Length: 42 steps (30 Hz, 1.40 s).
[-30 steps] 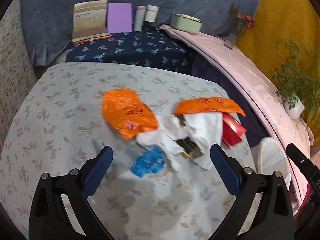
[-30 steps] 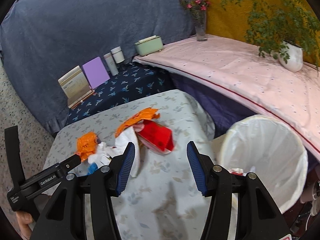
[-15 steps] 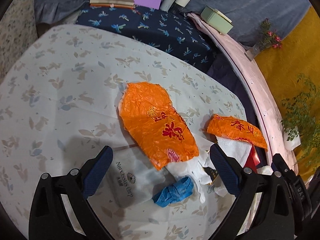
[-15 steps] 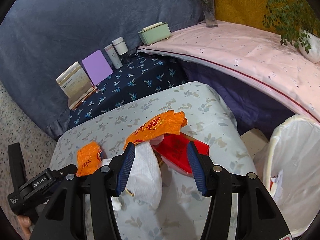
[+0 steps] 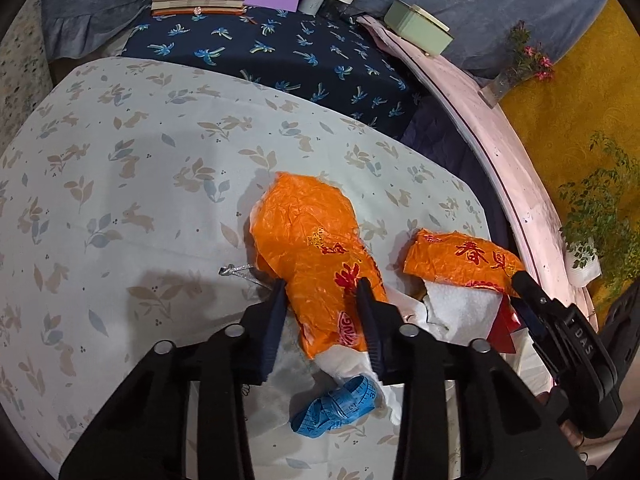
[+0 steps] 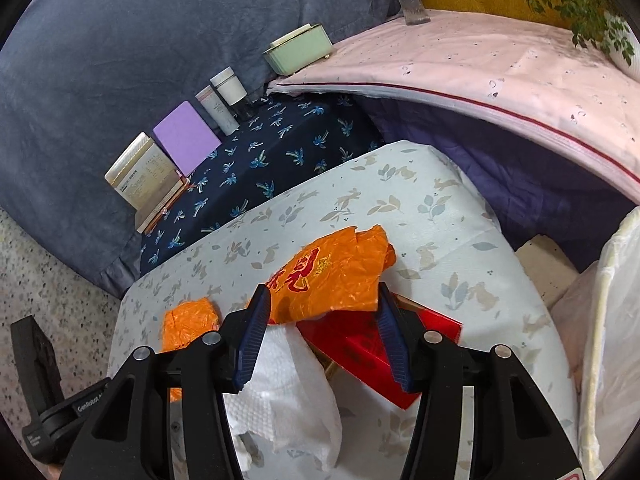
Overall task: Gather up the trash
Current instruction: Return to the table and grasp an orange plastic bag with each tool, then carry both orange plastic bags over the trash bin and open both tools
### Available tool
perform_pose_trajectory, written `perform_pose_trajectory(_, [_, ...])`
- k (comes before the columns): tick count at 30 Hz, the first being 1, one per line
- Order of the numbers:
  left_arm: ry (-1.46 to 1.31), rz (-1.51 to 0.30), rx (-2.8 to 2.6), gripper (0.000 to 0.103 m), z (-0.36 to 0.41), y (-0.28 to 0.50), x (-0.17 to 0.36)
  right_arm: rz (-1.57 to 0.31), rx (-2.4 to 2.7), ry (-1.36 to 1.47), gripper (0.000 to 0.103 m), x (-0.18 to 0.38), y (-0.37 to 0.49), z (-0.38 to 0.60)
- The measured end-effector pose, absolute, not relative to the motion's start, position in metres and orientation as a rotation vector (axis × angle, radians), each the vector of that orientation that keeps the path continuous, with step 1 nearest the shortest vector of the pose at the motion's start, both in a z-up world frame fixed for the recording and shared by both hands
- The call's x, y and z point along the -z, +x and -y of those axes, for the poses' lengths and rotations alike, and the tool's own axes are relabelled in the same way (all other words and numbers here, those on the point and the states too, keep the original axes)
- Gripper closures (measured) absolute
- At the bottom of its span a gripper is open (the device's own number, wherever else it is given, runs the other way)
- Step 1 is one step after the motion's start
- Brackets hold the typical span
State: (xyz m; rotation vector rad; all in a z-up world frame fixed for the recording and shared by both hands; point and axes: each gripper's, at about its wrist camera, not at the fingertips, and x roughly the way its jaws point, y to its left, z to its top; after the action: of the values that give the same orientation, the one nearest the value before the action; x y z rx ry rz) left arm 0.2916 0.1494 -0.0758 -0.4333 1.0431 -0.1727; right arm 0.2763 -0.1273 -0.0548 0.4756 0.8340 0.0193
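Low table (image 5: pixel 120 168) under a pale rabbit-and-leaf cloth, dark blue palm-print cloth behind it, pink-covered ledge to the right. Trash sits mid-table: large orange bag (image 5: pixel 316 256) with red print and partial "KING" lettering, second orange bag (image 6: pixel 336 272) with red Chinese characters, white paper towel (image 6: pixel 292 384), red box (image 6: pixel 372 352), crumpled blue measuring tape (image 5: pixel 336 404). Left gripper (image 5: pixel 322 286) has narrowed onto the large orange bag, pads at both sides of it; a firm grip can't be confirmed. Right gripper (image 6: pixel 322 300) is spread wide, straddling the second orange bag. "GenRobot" reads on the left tool, "DAS" on the right. White-lined bin (image 6: pixel 612 320) just beside the table's right edge.
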Motion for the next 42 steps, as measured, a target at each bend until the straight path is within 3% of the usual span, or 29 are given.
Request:
perform_pose_trajectory(1, [-0.424,-1.039,0.176,0.076,-0.148,0.292,0.075,-0.837,-0.026,0.481,0.066,0.056,0.279,0.127])
perform_pose_trajectory(3, [-0.409,-1.028,0.177,0.078,-0.147,0.291,0.071,-0.845,-0.044,0.487,0.087,0.058,0.282,0.124])
perform_pose_trajectory(7, [-0.384,-0.989,0.179,0.08,-0.144,0.286,0.059,-0.819,-0.076,0.488,0.098,0.051,0.281,0.12])
perform_pose_trajectory(26, [-0.301,-0.858,0.328,0.08,-0.062,0.24,-0.027,-0.577,-0.051,0.358,0.099,-0.064,0.206,0.151])
perform_pose_trajectory(42, [-0.154,-0.854,0.543,0.08,0.083,0.174,-0.048,-0.532,0.161,0.354,0.099,-0.076,0.1,0.266])
